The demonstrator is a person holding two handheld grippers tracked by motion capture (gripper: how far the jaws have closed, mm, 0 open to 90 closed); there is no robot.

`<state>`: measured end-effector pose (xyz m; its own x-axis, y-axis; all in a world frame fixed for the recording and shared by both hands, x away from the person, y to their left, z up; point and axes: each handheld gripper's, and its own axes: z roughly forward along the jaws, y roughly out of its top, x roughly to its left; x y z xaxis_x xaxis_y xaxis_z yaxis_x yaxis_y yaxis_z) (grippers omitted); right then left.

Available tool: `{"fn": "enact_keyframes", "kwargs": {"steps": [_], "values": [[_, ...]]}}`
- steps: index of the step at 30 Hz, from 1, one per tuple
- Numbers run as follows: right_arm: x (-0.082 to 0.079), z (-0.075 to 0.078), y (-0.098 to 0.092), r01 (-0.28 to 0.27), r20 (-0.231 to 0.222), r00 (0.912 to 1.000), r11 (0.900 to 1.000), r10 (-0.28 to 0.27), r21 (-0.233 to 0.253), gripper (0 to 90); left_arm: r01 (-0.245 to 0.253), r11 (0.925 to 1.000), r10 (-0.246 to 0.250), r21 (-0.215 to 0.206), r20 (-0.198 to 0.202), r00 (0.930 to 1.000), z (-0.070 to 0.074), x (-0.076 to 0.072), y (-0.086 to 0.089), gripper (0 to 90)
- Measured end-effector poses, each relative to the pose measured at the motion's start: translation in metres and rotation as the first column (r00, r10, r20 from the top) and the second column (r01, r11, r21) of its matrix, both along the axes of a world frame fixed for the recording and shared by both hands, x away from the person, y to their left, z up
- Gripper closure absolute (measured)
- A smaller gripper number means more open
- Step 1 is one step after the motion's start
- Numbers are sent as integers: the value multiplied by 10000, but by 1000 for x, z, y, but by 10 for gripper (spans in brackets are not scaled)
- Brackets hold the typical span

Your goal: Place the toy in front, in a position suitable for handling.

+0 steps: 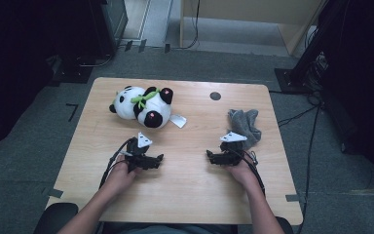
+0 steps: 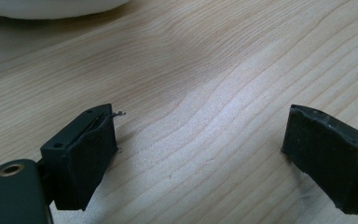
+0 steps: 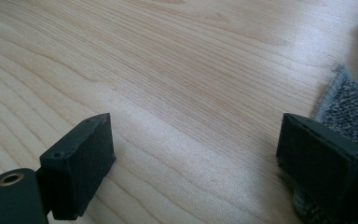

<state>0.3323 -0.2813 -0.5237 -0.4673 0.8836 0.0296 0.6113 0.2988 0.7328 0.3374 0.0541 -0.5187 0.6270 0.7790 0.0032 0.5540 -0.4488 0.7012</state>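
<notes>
A: What is the largest thing in view?

B: A light wooden table (image 1: 185, 190) on grey carpet. A person sits at its near edge, forearms reaching in from the bottom of the high view.

A: And on the table?

B: A plush panda (image 1: 142, 106), black and white with a green ribbon, lies on its side toward the far left. A white tag (image 1: 177, 120) rests just beside it on the wood. Toward the right edge lies a crumpled grey cloth (image 1: 245, 125).

A: Where are the grippers?

B: The left gripper (image 1: 159, 158) rests low on the table near its middle, in front of the panda and apart from it. Its jaws are spread wide, with bare wood between them in the left gripper view, and a white rim of the panda (image 2: 51, 7) sits at the top edge of that view.

A: The right one?

B: The right gripper (image 1: 209, 155) rests on the table just in front of the cloth. Its jaws are also spread wide, holding nothing. In the right gripper view the cloth (image 3: 349, 105) lies right by one jaw; whether they touch cannot be told.

A: Anything smaller?

B: A dark round hole (image 1: 215, 96) sits near the table's far edge.
</notes>
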Motion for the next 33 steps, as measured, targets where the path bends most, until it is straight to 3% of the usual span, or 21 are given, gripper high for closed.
{"fn": "enact_keyframes", "kwargs": {"steps": [5, 13, 19, 33], "values": [[0, 0, 0, -11, 1, 10000, 10000, 11, -12, 109, -348, 9994, 348, 18, 8, 9994, 0, 0, 0, 94], [0, 0, 0, 8, 4, 10000, 10000, -8, -12, 109, -265, 9996, 265, 21, 7, 9996, 0, -2, 0, 95], [1, 0, 1, 2, -16, 10000, 10000, -2, -15, 106, -659, 9978, 659, -6, 69, 9978, 0, 0, 5, 118], [0, 0, 1, 47, -18, 10000, 10000, -47, -15, 106, -648, 9978, 650, 156, -123, 9978, 3, 3, 8, 129]]}}
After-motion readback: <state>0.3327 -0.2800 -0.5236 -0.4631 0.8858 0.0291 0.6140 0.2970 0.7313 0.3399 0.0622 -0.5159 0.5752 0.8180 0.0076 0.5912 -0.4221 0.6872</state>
